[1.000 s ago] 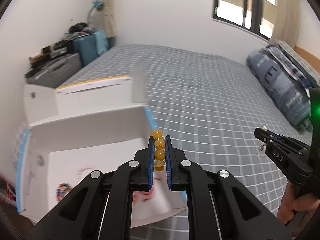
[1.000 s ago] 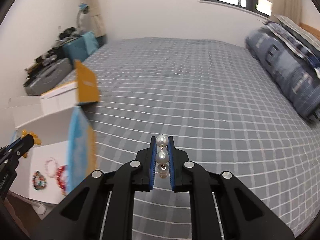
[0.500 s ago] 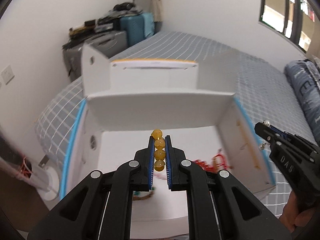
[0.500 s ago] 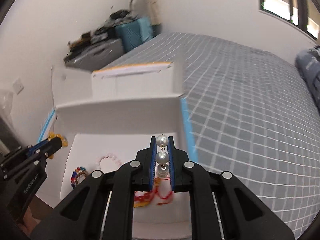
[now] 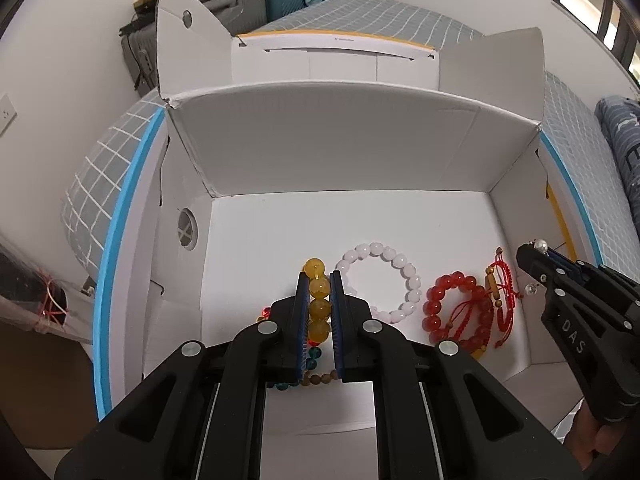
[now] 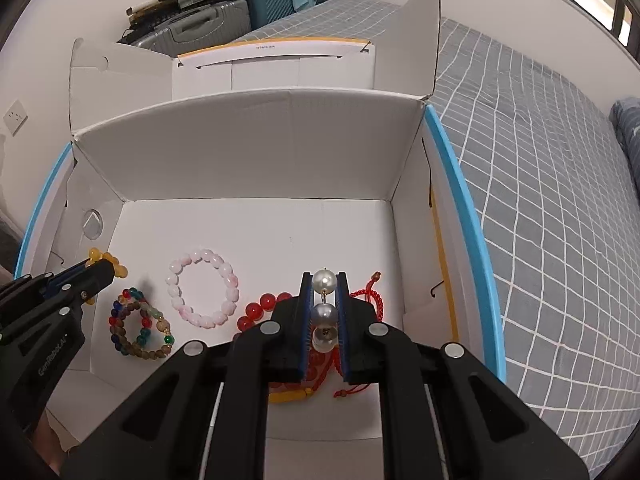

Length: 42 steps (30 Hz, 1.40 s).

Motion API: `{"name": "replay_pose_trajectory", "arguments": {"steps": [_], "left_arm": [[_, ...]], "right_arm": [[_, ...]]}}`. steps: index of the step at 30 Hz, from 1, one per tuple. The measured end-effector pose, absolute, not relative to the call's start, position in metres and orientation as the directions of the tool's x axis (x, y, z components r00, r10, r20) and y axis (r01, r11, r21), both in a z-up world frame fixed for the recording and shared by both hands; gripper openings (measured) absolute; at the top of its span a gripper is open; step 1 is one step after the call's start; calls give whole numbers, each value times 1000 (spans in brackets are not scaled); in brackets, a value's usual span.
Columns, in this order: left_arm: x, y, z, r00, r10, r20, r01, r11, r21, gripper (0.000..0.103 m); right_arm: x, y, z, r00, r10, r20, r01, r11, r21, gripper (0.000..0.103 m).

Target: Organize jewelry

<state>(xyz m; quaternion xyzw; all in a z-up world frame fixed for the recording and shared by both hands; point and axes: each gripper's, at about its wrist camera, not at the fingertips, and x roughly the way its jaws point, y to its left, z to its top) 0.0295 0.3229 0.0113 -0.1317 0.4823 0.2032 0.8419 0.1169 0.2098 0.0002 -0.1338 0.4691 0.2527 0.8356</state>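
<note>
Amber beads (image 5: 319, 308) pinched in left gripper (image 5: 319, 312), pearls (image 6: 324, 312) in right gripper (image 6: 324, 316); both should be lowered onto bare box (image 5: 320, 152) floor, clear of bracelets, before release.

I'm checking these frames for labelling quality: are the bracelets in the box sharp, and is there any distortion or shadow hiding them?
Left wrist view: sharp; pink bracelet and red bead bracelet crisp; fisheye bows the box walls; dark corner vignette. Right wrist view: equally sharp; multicolour bracelet clear; only soft shadows, no glare; the right gripper hides part of the red pieces.
</note>
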Motion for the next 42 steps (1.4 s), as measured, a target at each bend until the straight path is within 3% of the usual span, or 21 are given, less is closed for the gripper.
{"name": "replay_pose_trajectory", "arguments": {"steps": [6, 8, 10, 11, 14, 17, 19, 22, 27, 42], "left_arm": [[34, 325, 8, 443, 213, -871, -471, 882, -24, 10], [36, 326, 8, 439, 216, -872, -471, 882, -19, 11], [34, 327, 12, 446, 222, -867, -479, 878, -21, 12], [33, 327, 14, 447, 227, -865, -482, 876, -19, 12], [27, 328, 23, 468, 238, -851, -493, 870, -28, 30], [14, 325, 42, 511, 274, -815, -505, 863, -26, 53], [1, 321, 56, 547, 309, -778, -515, 857, -21, 78], [-22, 314, 74, 597, 352, -721, -522, 853, -16, 86], [-54, 304, 92, 654, 359, -666, -515, 856, -44, 97], [-123, 268, 75, 672, 370, -642, -494, 870, -15, 97]], "right_arm": [[117, 210, -2, 422, 290, -859, -547, 837, 14, 11], [117, 212, -2, 420, 282, -862, -545, 838, 9, 24], [116, 211, 2, 431, 297, -852, -541, 841, 19, 48], [115, 210, 5, 436, 302, -848, -538, 843, 23, 52], [112, 206, 14, 444, 314, -839, -537, 843, 32, 59], [102, 197, 33, 485, 340, -806, -532, 846, 37, 75], [95, 189, 44, 512, 354, -783, -523, 851, 42, 85], [80, 174, 64, 553, 382, -740, -517, 854, 55, 94], [48, 154, 90, 639, 387, -664, -502, 865, 22, 95], [-18, 112, 70, 665, 393, -635, -497, 868, 17, 95]]}}
